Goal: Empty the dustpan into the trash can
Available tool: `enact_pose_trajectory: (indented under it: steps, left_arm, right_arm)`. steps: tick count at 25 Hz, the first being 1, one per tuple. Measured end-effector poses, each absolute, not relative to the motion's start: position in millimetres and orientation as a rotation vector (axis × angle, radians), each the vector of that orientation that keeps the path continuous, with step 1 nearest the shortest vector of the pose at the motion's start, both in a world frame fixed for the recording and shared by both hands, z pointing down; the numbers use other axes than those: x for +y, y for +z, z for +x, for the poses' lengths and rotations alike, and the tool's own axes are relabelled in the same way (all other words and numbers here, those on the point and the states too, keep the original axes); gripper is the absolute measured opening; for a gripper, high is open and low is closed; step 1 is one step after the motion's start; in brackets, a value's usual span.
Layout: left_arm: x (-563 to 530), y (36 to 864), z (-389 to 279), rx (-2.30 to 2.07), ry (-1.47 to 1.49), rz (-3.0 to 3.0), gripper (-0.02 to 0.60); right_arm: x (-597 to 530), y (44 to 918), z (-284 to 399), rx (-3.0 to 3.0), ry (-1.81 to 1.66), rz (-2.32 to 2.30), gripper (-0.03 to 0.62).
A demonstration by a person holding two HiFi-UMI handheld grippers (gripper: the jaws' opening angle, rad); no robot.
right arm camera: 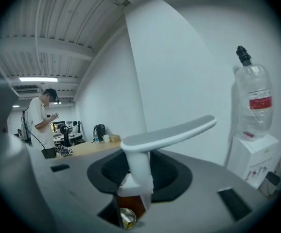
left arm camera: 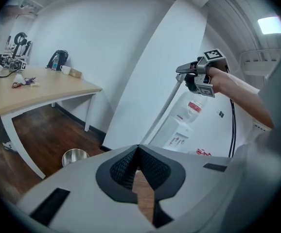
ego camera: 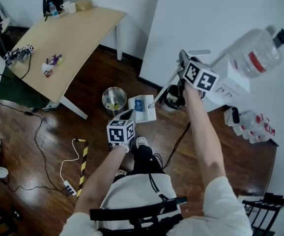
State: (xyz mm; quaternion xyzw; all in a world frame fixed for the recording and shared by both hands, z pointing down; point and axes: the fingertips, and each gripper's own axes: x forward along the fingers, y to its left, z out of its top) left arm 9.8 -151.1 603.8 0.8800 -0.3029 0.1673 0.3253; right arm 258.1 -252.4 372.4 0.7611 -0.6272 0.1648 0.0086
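Right hand-held gripper (right arm camera: 138, 171) up high, tight on dustpan handle (right arm camera: 169, 132); left hand-held gripper (left arm camera: 138, 149) closed.

Small round trash can (ego camera: 114, 101) of shiny metal, open-topped, standing upright just off the near corner of the table (ego camera: 83, 38), with yellowish scraps inside. Just beside it, on the side away from the table, I see the white dustpan (ego camera: 143, 109), pan low, a blue patch on it. Its long thin handle slants upward, the grey-topped grip clamped in my right gripper (ego camera: 183, 60).
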Motion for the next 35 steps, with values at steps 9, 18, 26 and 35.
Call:
enact_pose_trajectory:
  steps: [9,18,26,35]
  left_arm:
    - [-267,495,58,-0.85,0.269,2.393,-0.009]
    - [-368,433,83,-0.956,0.153,2.411,-0.009]
    - [-417,450,54,-1.141,0.134,2.271,-0.009]
    - [-432,471,2,-1.288,0.109,2.13,-0.011]
  right_arm:
    - [-369,345,224,-2.165,0.485,2.181,0.123]
    - [-471,343,186,-2.361,0.44,1.912,0.118]
    - [-539,362,141,-2.439,0.437,1.665,0.118]
    - [-544,389,96,-2.576,0.224,1.361,0.109]
